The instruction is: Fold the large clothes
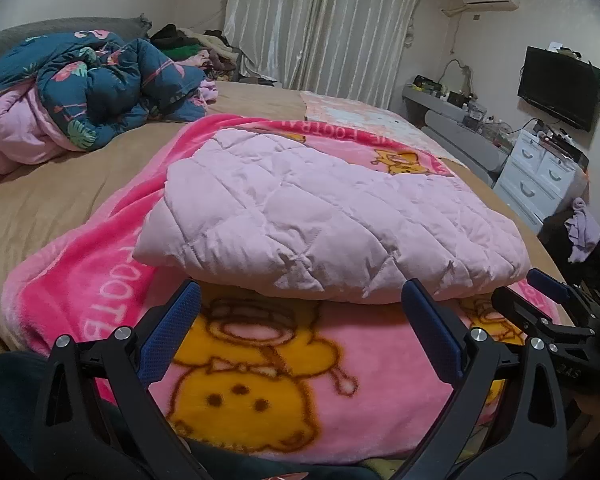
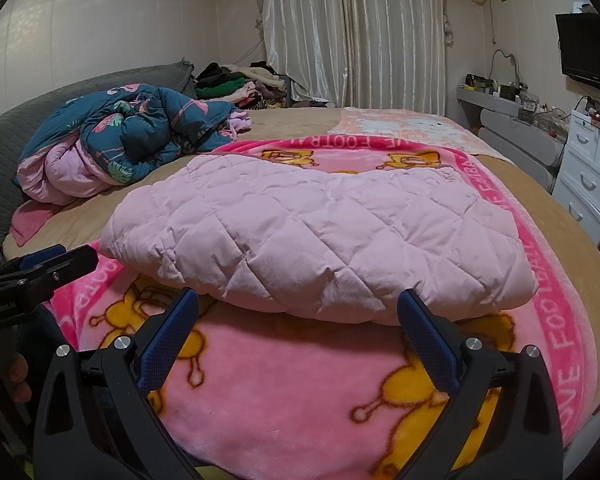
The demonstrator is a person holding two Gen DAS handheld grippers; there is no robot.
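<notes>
We see the pale pink quilted padded garment (image 1: 332, 216) lying folded in a puffy bundle just ahead of both hand-held grippers, on the bright pink fleece blanket with yellow cartoon figures (image 1: 284, 364) spread over the tan bed (image 1: 52, 196). We judge it light, soft and springy, likely to puff back open, with slightly slick fabric; the thick near folded edge looks the best place to take hold, one side each. Our left hand-held gripper (image 1: 304, 312) is released, jaws wide apart, holding nothing. Our right hand-held gripper (image 2: 300, 316) likewise stands spread and empty. Far beyond, to the left, a crumpled dark blue floral duvet (image 2: 140, 132) sits.
</notes>
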